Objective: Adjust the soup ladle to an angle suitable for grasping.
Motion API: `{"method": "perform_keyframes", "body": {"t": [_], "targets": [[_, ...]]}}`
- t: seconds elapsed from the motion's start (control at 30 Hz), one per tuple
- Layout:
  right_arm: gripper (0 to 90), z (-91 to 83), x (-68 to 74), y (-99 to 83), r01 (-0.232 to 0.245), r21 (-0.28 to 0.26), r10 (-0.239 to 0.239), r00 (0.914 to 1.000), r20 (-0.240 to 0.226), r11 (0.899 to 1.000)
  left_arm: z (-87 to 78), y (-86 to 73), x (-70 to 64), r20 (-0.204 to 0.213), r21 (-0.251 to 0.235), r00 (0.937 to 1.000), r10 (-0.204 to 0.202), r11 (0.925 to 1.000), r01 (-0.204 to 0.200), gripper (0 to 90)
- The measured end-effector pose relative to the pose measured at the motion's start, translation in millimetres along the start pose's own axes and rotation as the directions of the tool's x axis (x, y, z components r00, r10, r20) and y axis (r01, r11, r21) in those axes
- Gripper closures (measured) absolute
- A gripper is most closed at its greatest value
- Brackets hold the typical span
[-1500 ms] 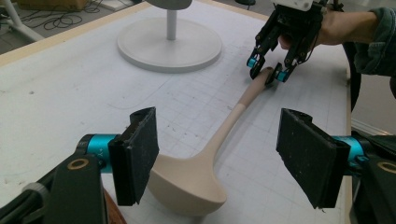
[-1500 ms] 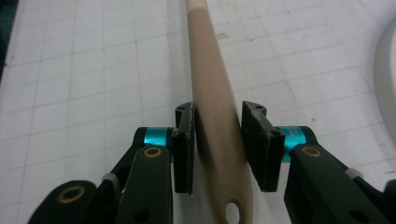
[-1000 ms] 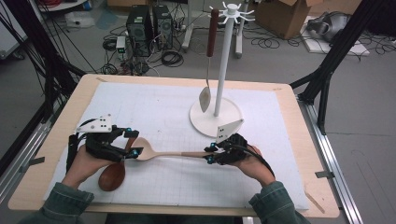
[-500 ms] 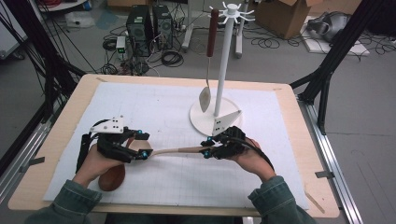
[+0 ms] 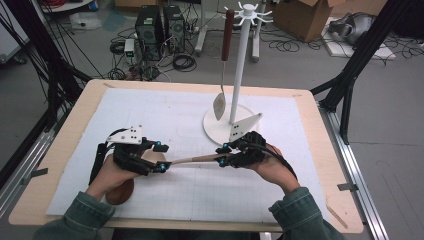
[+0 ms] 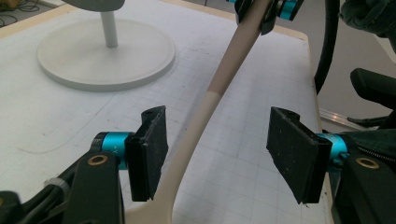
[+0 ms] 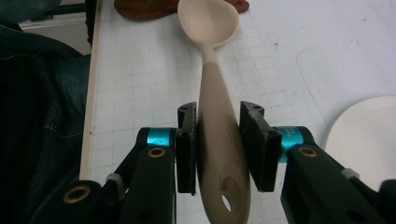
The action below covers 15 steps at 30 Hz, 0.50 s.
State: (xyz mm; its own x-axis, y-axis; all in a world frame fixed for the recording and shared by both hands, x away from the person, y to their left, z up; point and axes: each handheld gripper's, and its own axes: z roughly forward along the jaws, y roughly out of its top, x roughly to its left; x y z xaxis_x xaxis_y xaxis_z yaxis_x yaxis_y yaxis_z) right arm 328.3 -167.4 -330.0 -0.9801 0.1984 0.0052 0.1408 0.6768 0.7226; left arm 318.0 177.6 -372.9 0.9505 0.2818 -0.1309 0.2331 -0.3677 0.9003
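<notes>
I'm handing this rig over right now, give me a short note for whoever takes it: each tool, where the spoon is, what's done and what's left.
Right tool: shut on the beige spoon at its handle end, near the hanging hole.
Left tool: open, jaws either side of the spoon's neck, not yet closed.
A metal utensil hangs on the white rack; a brown utensil lies by the left hand.
Left, probably: hang the spoon on the rack.

Left gripper (image 5: 161, 156) and right gripper (image 5: 222, 154): black frames, each with two flat black rectangular pads (image 6: 150, 149) mounted on turquoise collars. Brass-coloured screws (image 7: 156, 152) sit at the arm joints. A grey three-cornered plate (image 5: 128, 134) with small dark holes tops each gripper. A black cable (image 5: 284, 160) trails from the right gripper. The person wears green sleeves (image 5: 75, 217).
</notes>
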Motion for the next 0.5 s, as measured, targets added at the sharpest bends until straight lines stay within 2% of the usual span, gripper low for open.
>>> {"method": "perform_keyframes", "body": {"t": [0.33, 0.5], "targets": [[68.3, -7.9, 3.4, 11.0, 0.012, -0.013, -0.012, 0.9999, 0.001, 1.0, 14.5, 3.1, 0.3, 0.028, 0.013, 0.9996, 0.004, 0.9999, -0.005, 41.4], [68.3, -9.0, 4.6, 18.5, 0.022, -0.016, -0.022, 0.9997, 0.004, 1.0, 20.3, 5.2, 1.7, 0.041, 0.024, 0.9991, -0.012, 0.9996, 0.011, 44.2]]}}
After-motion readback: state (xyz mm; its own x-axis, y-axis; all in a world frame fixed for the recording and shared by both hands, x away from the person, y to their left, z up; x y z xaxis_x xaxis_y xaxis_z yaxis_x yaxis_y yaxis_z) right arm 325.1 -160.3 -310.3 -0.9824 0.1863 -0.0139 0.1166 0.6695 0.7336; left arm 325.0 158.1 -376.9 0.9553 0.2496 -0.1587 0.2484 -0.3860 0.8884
